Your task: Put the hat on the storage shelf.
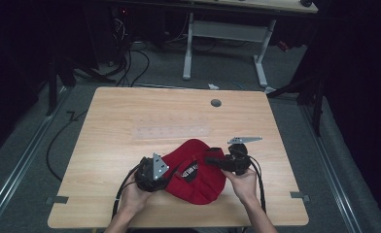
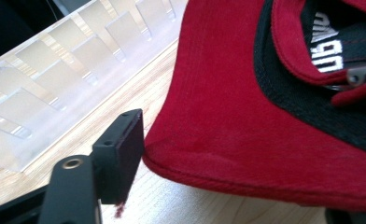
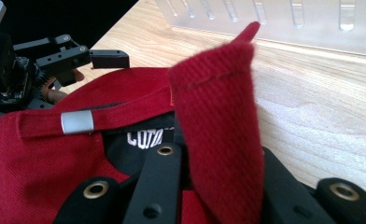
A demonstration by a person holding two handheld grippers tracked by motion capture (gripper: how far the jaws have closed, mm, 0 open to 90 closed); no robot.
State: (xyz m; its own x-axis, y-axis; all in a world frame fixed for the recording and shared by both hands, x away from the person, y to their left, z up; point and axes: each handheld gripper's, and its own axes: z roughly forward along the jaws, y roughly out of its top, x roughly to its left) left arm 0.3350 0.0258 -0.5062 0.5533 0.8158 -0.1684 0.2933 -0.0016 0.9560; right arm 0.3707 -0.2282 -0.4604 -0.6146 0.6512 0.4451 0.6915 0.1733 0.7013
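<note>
A red cap [image 1: 196,171] lies on the wooden table [image 1: 130,111], near its front edge, just in front of a clear plastic rack [image 1: 171,131] that sits flat on the tabletop. The left gripper [image 1: 171,171] comes in at the cap's left side, held in the person's left hand [image 1: 132,194]. In the left gripper view, one black jaw pad sits right against the edge of the red brim [image 2: 246,140], with a wisp of red fibre at the pad's lower corner; the other jaw is out of frame, so whether this gripper grasps the brim cannot be told. On the cap's right side, the right gripper [image 1: 209,158], in the right hand [image 1: 244,184], is clenched on the red strap [image 3: 218,135], which stands up in a fold between its jaws. A silver clasp [image 3: 77,122] sits on the band beside it, above the black lining with white lettering [image 3: 144,138].
</note>
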